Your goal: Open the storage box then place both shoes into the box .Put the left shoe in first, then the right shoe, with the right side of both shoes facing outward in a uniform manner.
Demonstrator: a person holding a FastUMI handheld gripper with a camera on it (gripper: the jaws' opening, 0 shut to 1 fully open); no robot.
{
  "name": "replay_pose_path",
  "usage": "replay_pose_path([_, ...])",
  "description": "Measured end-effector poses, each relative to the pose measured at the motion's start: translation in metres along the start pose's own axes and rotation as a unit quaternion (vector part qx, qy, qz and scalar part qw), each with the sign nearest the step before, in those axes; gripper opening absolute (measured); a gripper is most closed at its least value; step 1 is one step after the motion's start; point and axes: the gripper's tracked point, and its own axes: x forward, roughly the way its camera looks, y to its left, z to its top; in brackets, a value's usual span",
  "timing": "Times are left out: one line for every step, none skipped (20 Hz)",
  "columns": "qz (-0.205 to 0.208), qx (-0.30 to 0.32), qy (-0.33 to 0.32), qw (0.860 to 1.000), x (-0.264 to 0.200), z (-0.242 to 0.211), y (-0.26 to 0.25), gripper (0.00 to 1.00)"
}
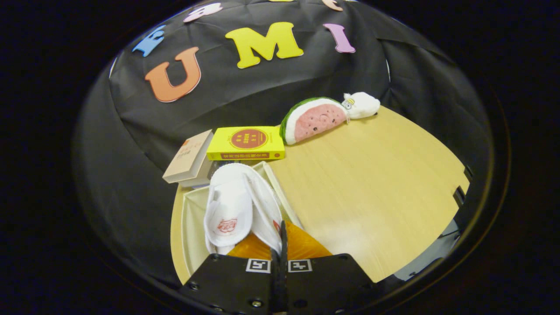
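Soft white cloth slippers [238,205], pale matt wood-grain table [372,183] — glossy-covered yellow book [247,142].

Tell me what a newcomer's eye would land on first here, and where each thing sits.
Two white slippers lying in the open storage box, just ahead of the gripper's orange fingers, which are pressed together on the edge of the nearer slipper. Beyond them, at the far edge of the wooden table, lie a watermelon plush, a small white plush and a yellow book.
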Motion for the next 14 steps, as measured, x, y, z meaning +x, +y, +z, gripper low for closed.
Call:
replay_pose_path([0.004, 0.0, -0.007, 1.0, 0.0, 0.001, 0.002, 0.0])
replay_pose_path([0.001, -0.001, -0.007, 1.0, 0.001, 0.001, 0.002, 0.0])
replay_pose_path([-0.003, 0.002, -0.005, 1.0, 0.002, 0.001, 0.0, 0.0])
replay_pose_path([-0.007, 0.01, -0.004, 1.0, 0.0, -0.001, 0.0, 0.0])
replay_pose_path([-0.005, 0.018, -0.008, 1.0, 0.0, 0.0, 0.002, 0.0])
replay_pose_path([-0.004, 0.016, -0.01, 1.0, 0.002, 0.001, 0.003, 0.0])
replay_pose_path([-0.006, 0.017, -0.008, 1.0, 0.004, -0.001, 0.003, 0.0])
replay_pose_path([-0.009, 0.023, -0.004, 1.0, 0.006, -0.003, 0.003, 0.0])
replay_pose_path([-0.009, 0.028, -0.001, 1.0, 0.008, -0.003, 0.004, 0.0])
replay_pose_path([-0.006, 0.032, 0.003, 0.999, 0.01, -0.005, 0.005, 0.0])
replay_pose_path([-0.006, 0.034, 0.006, 0.999, 0.014, -0.006, 0.005, 0.0])
replay_pose_path([-0.012, 0.037, 0.006, 0.999, 0.017, -0.007, -0.001, 0.0])
replay_pose_path([-0.023, 0.04, 0.005, 0.999, 0.019, -0.007, -0.006, 0.0])
replay_pose_path([-0.026, 0.038, 0.011, 0.999, 0.024, -0.009, -0.008, 0.0])
